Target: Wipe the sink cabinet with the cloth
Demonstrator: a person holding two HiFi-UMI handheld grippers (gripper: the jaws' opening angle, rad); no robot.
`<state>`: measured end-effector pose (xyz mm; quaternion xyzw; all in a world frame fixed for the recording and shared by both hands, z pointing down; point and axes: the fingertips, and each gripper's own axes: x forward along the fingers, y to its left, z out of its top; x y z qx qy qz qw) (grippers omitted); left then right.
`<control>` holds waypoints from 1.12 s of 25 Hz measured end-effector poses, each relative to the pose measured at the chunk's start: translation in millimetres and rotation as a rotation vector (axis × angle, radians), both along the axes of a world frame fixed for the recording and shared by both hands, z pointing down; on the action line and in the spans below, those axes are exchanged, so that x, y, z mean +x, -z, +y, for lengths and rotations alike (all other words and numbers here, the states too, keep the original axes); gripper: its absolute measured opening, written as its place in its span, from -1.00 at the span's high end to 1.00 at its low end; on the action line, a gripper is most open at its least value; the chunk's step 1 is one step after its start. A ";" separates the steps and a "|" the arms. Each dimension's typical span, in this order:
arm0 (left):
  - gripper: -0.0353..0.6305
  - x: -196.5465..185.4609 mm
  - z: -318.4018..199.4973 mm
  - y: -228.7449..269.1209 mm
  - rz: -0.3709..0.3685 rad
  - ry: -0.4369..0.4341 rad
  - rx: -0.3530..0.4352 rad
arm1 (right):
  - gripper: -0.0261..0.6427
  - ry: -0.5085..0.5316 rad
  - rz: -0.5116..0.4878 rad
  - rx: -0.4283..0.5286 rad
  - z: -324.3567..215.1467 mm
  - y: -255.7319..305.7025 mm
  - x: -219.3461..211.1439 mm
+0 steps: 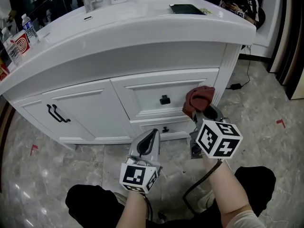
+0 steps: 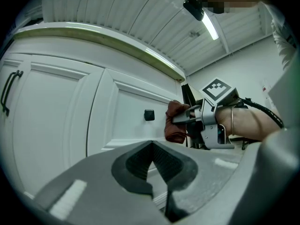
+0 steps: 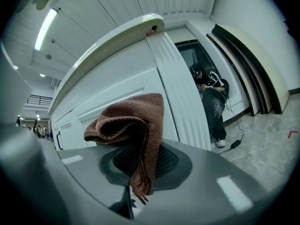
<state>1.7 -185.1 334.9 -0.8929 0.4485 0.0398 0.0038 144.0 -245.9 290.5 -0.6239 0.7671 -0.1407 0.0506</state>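
Both forearms enter from the lower edge of the head view, side by side and pointing toward the white sink cabinet.

**Right gripper**: raised and extended further forward. Its jaws are clamped on a reddish-brown cloth, which is held at the right end of the upper drawer, just beside the fluted corner post. The right gripper view shows the cloth bunched above the jaws, with one fringed edge hanging down between them.

**Left gripper**: lower and nearer the person, in front of the lower drawer. Its jaws are closed together with nothing between them, as the left gripper view confirms. That view also shows the right gripper with the cloth at the drawer front.

**Counts:**
- two grippers, each with one marker cube
- one cloth
- two drawers, each with one square black knob
- two black bar handles on the doors at left
- two plastic bottles on the countertop
- one red-and-white carton
- one dark flat device
- two red tape marks on the grey floor

**Writing:** the cubes bear only black-and-white square patterns. Print on the carton and bottles is too small to read.
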 end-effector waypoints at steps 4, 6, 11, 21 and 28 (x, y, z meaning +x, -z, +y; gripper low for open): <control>0.89 7.2 0.9 -0.6 -0.005 -0.010 -0.006 | 0.68 -0.040 -0.006 0.000 7.2 -1.0 17.1; 0.89 8.4 1.4 0.3 -0.005 -0.012 -0.002 | 0.68 -0.080 -0.003 0.003 11.0 -2.7 28.6; 0.89 0.7 4.7 -0.9 -0.004 0.006 0.002 | 0.68 -0.113 0.050 0.053 20.6 -8.6 21.3; 0.89 -60.6 1.6 -12.2 -0.001 0.109 -0.028 | 0.68 0.193 0.036 -0.001 11.6 -47.9 -132.7; 0.89 -108.8 -3.1 -20.4 0.023 0.191 -0.053 | 0.68 0.335 0.022 -0.057 -1.0 -68.5 -203.4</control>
